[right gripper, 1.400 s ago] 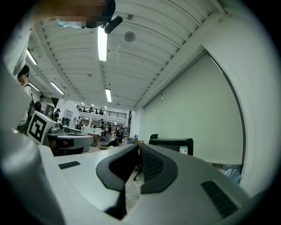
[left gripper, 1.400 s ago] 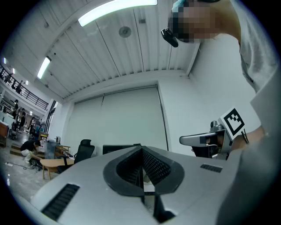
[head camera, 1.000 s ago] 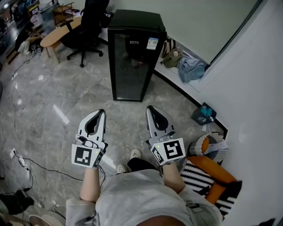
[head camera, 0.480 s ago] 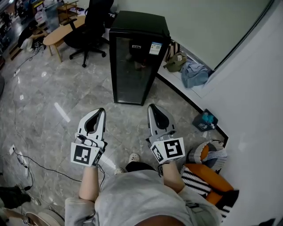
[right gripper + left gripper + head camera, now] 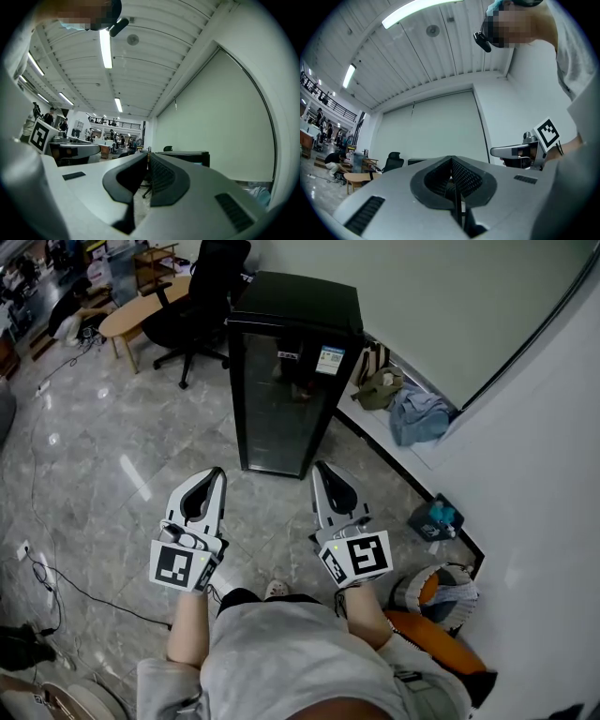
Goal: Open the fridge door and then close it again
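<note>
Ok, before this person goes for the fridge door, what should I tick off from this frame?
1. Fridge door closed at the start: ok, it sits flush with the cabinet.
2. Left gripper free: ok, jaws together, nothing between them.
3. Right gripper free: ok, jaws together, nothing between them.
4. A gripper on the door: not ok, both are held short of the fridge, apart from it.
5. Floor between the person and the fridge: ok, only bare tiles show there.
6. Handle position: cannot tell, none stands out on the dark door.
</note>
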Available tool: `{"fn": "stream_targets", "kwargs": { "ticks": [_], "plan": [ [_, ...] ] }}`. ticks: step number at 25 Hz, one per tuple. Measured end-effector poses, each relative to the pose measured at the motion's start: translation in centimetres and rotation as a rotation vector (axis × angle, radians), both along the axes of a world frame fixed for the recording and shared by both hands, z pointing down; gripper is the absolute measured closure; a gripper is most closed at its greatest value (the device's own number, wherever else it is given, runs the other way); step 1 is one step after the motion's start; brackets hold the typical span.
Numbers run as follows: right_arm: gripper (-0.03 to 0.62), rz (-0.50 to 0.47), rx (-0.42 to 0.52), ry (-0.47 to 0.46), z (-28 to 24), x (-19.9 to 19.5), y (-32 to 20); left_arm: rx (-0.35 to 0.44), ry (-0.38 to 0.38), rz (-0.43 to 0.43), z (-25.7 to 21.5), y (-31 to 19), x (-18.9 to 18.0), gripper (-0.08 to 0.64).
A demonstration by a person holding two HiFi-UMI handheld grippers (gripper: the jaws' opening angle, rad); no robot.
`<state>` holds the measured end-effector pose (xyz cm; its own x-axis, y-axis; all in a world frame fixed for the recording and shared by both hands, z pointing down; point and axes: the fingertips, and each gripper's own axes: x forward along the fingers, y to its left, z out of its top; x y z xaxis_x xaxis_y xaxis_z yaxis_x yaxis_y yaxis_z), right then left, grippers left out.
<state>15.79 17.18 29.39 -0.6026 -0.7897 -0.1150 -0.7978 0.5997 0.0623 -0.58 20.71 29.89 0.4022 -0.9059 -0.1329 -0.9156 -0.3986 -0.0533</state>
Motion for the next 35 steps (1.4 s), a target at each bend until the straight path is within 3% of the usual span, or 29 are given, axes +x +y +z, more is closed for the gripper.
{"fn": "stream_targets", "kwargs": {
  "ticks": [15,20,24,35],
  "plan": [
    [0.566,-0.011,-0.025,-0.010,0.9,-1.7,-6.5,-0.037,-0.009,0.011,0.8,-6.2,-1.0,0.546],
    [0.566,0.012,-0.029,-0.011,0.9,-3.8,-9.8,-0.017,0.010,0.031,0.0,-10.1,-2.9,0.545],
    [0.566,0.037,-0.030,-0.012,0.8,-5.3,-12.4,-0.047,-0.016,0.069,0.8,-12.9,-4.5,0.546],
    [0.566,0.124,-0.024,-0.008,0.8,-10.0,-18.2,-0.005,0.020,0.138,-0.1,-20.5,-9.6,0.546]
  ]
}}
